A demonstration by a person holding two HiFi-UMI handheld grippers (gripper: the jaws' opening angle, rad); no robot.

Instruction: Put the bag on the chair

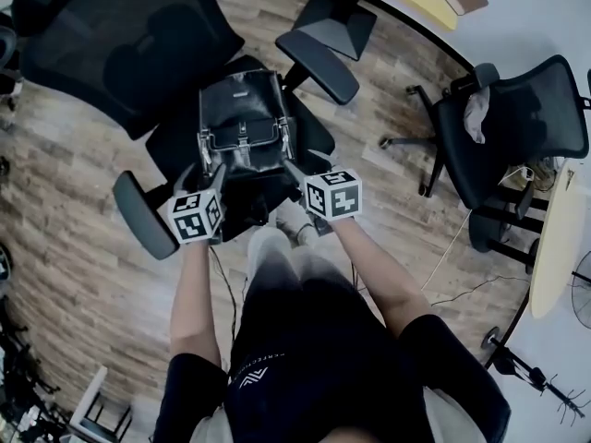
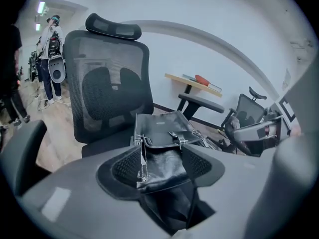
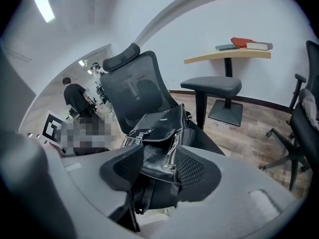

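while the black bag [image 1: 242,127] lies on the seat of the mesh office chair [image 1: 111,44], both tongs sit at its near end, by the seat's front edge. left gripper [image 1: 211,169]: jaws spread wide, and the bag's zip-edged corner sits between the pads in the left gripper view. can't confirm any squeeze there, so it reads as not clamped. right gripper [image 1: 294,169]: jaws also apart, bag's other near corner between them, with the zip side close against one pad. straps hang down below the bag's near end in the right gripper view. the chair's armrest [image 1: 319,52] is beside the bag. a second office chair [image 1: 517,123] stands well apart on the wood floor [image 1: 388,90].
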